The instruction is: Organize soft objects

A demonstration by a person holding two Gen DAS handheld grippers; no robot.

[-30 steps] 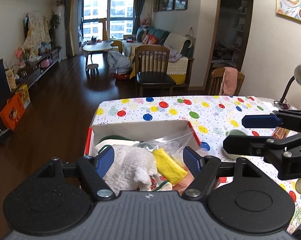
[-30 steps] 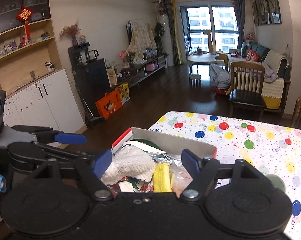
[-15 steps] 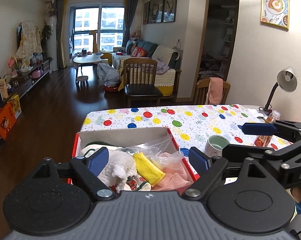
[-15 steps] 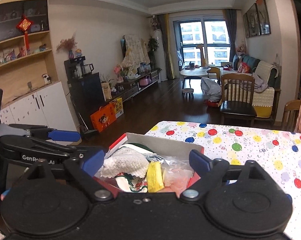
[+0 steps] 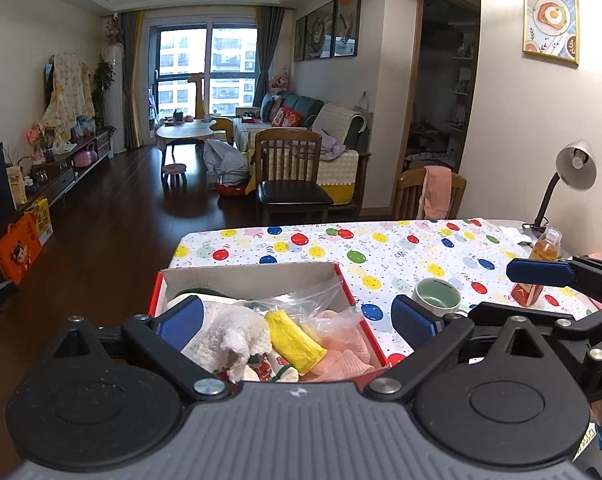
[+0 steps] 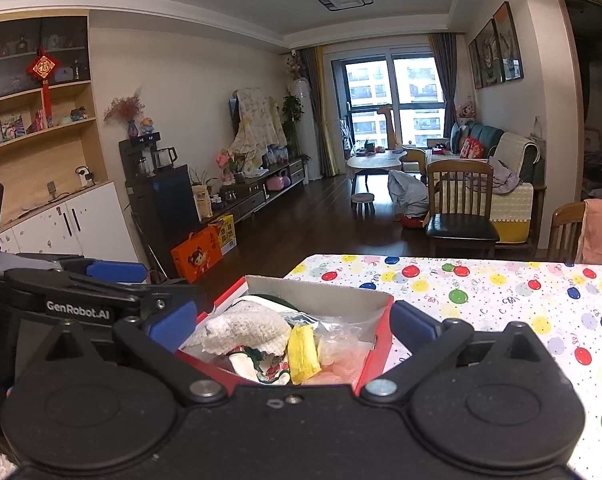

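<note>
Left gripper (image 5: 297,320) and right gripper (image 6: 293,322), both with jaws opening toward their widest and nothing between the pads; each hangs above the near edge of the red-rimmed cardboard box (image 5: 343,280) without touching its contents. In the left wrist view the box fills the span between the 2 blue pads: a white fluffy cloth (image 5: 231,334) at 9 o'clock, a yellow rolled cloth (image 5: 297,340) at centre, a pink knitted piece (image 5: 347,354) at 3 o'clock, and a clear plastic bag (image 5: 313,300) at 12 o'clock behind them. The soft items thus appear already gathered in the box, so the step in hand is judged a release and retreat. To do it well, lift each gripper clear with jaws wide, so no pad snags the loose cloth. On the balloon-print counter (image 5: 381,252), a green-lined mug (image 5: 437,300) stands at 2 o'clock, near the box.
</note>
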